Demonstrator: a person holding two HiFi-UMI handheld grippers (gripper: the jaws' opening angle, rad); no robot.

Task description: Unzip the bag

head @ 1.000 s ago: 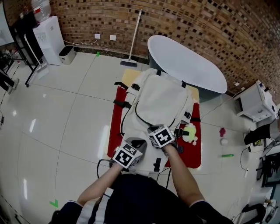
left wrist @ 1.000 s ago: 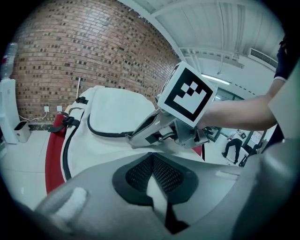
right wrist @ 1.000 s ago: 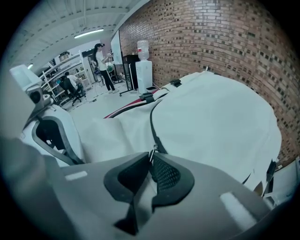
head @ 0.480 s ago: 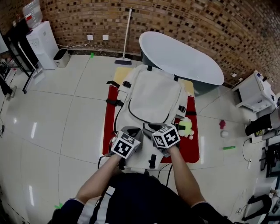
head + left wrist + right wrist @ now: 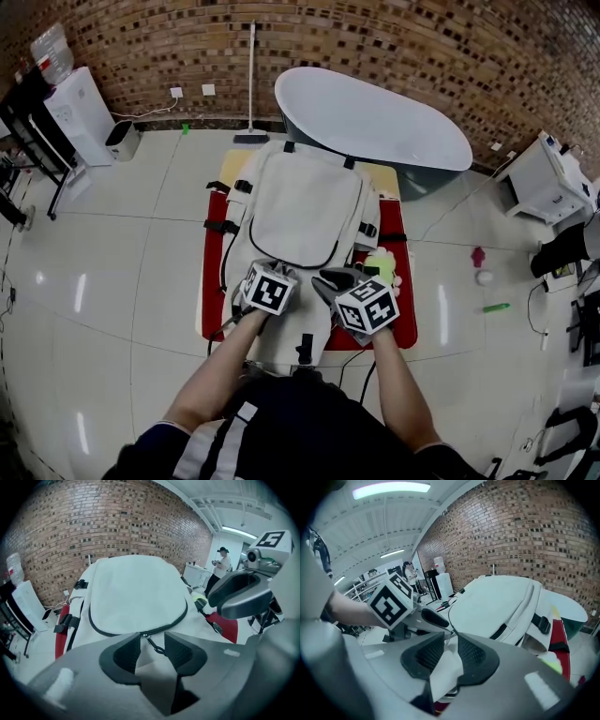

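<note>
A white backpack [image 5: 305, 211] lies flat on a red mat, its dark zipper [image 5: 281, 264] curving round the front panel. My left gripper [image 5: 278, 269] sits at the near bottom of that curve. In the left gripper view its jaws [image 5: 152, 641] are opening, and the zipper pull [image 5: 157, 648] hangs loose between the pads. My right gripper [image 5: 325, 278] is just to the right of it. In the right gripper view its jaws [image 5: 451, 641] are closing around a fold of the bag's white fabric [image 5: 443, 667], which the pads do not visibly pinch.
The red mat [image 5: 214, 291] covers a low table. A yellow-green plush toy [image 5: 380, 267] lies by the bag's right side. A pale oval tub [image 5: 375, 117] stands behind it, a broom [image 5: 249, 84] leans on the brick wall, and a white cabinet [image 5: 544, 178] is at the right.
My left gripper has moved forward onto the zipper's lower curve. The right gripper has drawn back toward me and to the right. The head view has shifted.
</note>
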